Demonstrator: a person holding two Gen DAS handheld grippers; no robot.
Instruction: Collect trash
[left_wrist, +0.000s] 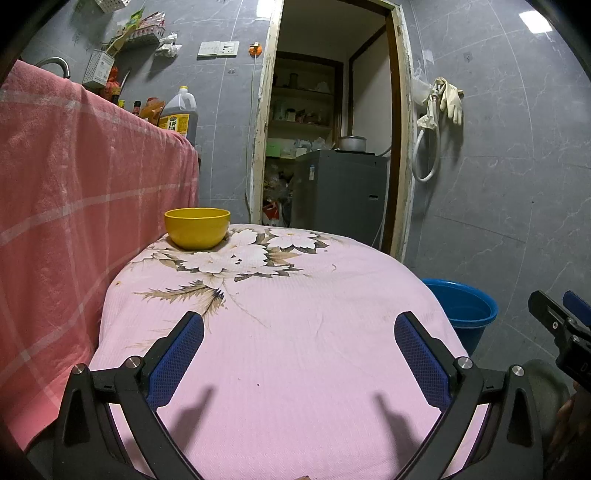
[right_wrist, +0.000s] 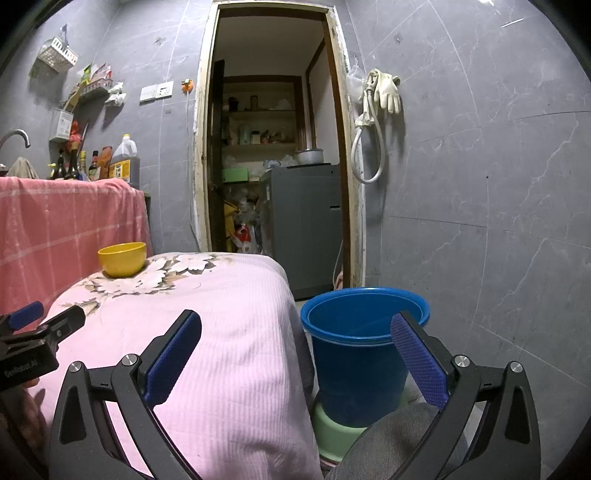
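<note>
My left gripper (left_wrist: 299, 328) is open and empty above the near part of a table covered with a pink flowered cloth (left_wrist: 288, 350). A yellow bowl (left_wrist: 197, 228) stands at the table's far left corner; it also shows in the right wrist view (right_wrist: 122, 259). My right gripper (right_wrist: 295, 328) is open and empty, held over the table's right edge (right_wrist: 291, 332) and facing a blue bucket (right_wrist: 360, 343) on the floor beside the table. The bucket also shows in the left wrist view (left_wrist: 463, 314). I see no loose trash on the cloth.
A counter draped with a pink checked towel (left_wrist: 74, 184) runs along the left, with bottles (left_wrist: 181, 114) at its far end. A doorway (left_wrist: 328, 129) straight ahead opens onto a storeroom with a grey appliance (left_wrist: 338, 192). Grey tiled wall on the right holds gloves (left_wrist: 448, 99). The bucket stands on a green stool (right_wrist: 332, 432).
</note>
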